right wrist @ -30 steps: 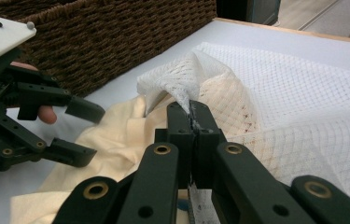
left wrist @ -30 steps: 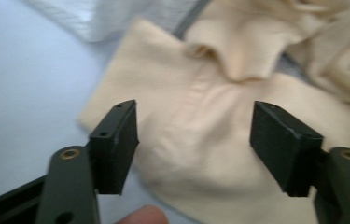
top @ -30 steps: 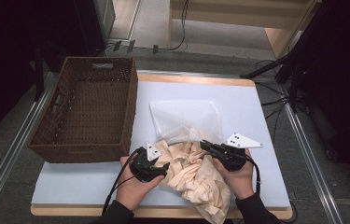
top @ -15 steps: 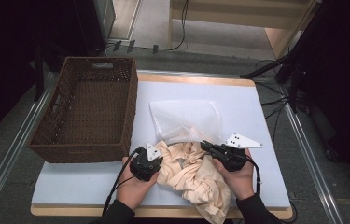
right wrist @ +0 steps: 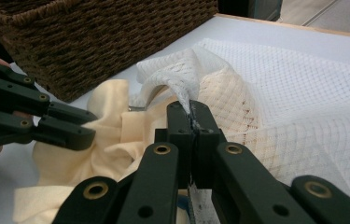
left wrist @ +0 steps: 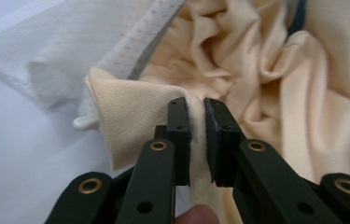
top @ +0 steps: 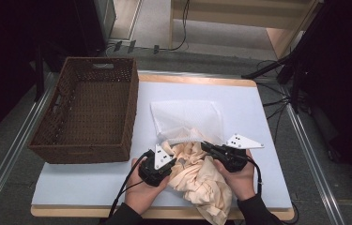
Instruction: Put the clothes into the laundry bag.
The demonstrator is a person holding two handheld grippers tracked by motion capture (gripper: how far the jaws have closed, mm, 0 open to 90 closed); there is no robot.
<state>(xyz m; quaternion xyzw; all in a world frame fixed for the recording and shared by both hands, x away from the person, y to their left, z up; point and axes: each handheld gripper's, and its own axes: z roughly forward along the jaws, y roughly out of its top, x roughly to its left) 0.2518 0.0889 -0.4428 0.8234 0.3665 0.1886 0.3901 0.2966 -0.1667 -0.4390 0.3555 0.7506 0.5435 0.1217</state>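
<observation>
A white mesh bag (top: 187,119) lies flat mid-table, its mouth toward me. A crumpled cream cloth (top: 202,185) spills out of the mouth to the table's front edge. My left gripper (top: 175,160) sits at the left of the mouth. Its jaws have just been closing and now pinch a raised fold of the cream cloth (left wrist: 135,116) between the pads, in the left gripper (left wrist: 197,122) view. My right gripper (right wrist: 191,112) is shut on the mesh bag's (right wrist: 303,93) bunched rim, held up over the cloth (right wrist: 107,144). The right gripper (top: 205,146) is at the mouth's right side.
A dark brown wicker basket (top: 131,117) stands on the left of the white table top (top: 84,183), close beside the bag. The basket wall (right wrist: 93,42) rises just behind the left gripper (right wrist: 86,123). Cables and furniture legs lie beyond the far edge.
My left gripper has edged a little toward the bag's mouth and lifted slightly with a fold of cream cloth taken between its jaws. The right gripper has stayed put on the bag's rim.
</observation>
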